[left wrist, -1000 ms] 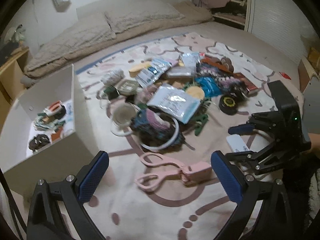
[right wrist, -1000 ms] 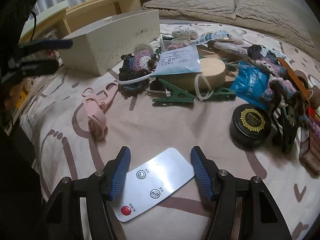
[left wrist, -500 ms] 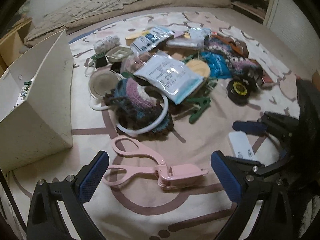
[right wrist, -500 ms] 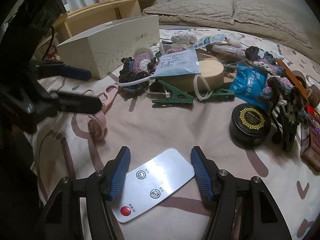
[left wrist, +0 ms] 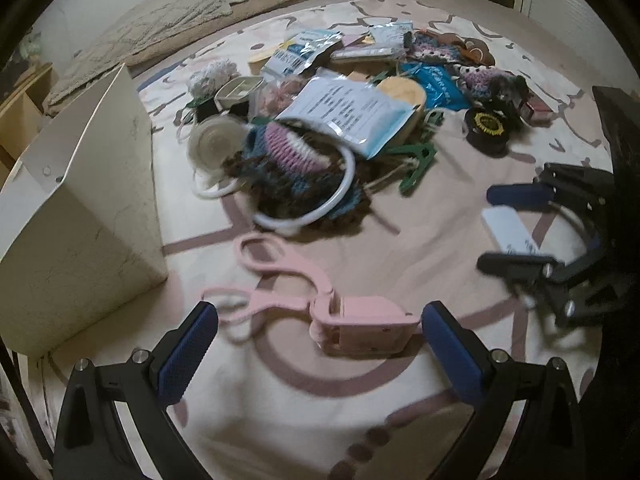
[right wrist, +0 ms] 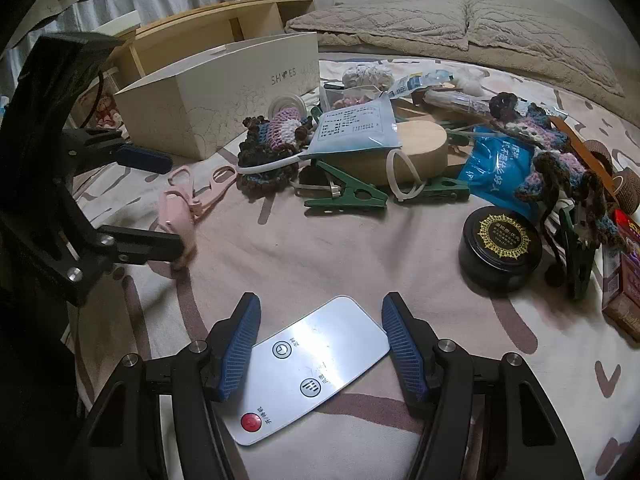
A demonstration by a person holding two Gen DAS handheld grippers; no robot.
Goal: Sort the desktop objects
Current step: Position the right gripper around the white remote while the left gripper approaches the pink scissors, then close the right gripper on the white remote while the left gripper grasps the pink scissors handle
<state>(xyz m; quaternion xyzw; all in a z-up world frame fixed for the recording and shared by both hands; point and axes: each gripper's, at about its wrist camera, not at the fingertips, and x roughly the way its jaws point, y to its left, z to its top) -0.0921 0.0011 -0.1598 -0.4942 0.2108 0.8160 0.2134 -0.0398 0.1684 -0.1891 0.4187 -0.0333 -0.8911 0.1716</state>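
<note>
Two grippers work a cluttered bed. The right gripper [right wrist: 320,344] clamps a white remote [right wrist: 316,364] between its fingers. The left gripper [left wrist: 318,346] hovers, fingers wide, around pink scissors [left wrist: 320,304].

Box [left wrist: 88,216] interior hidden, remote [left wrist: 510,234] (part-covered) blurred

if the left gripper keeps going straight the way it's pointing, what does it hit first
Most likely the pink clip lying between the open left gripper fingers, then the patterned bedcover under it. Depth is hard to judge.

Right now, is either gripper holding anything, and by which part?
Right gripper grips the white remote across its long edges. Left gripper is open around the pink clip, holding nothing.
</note>
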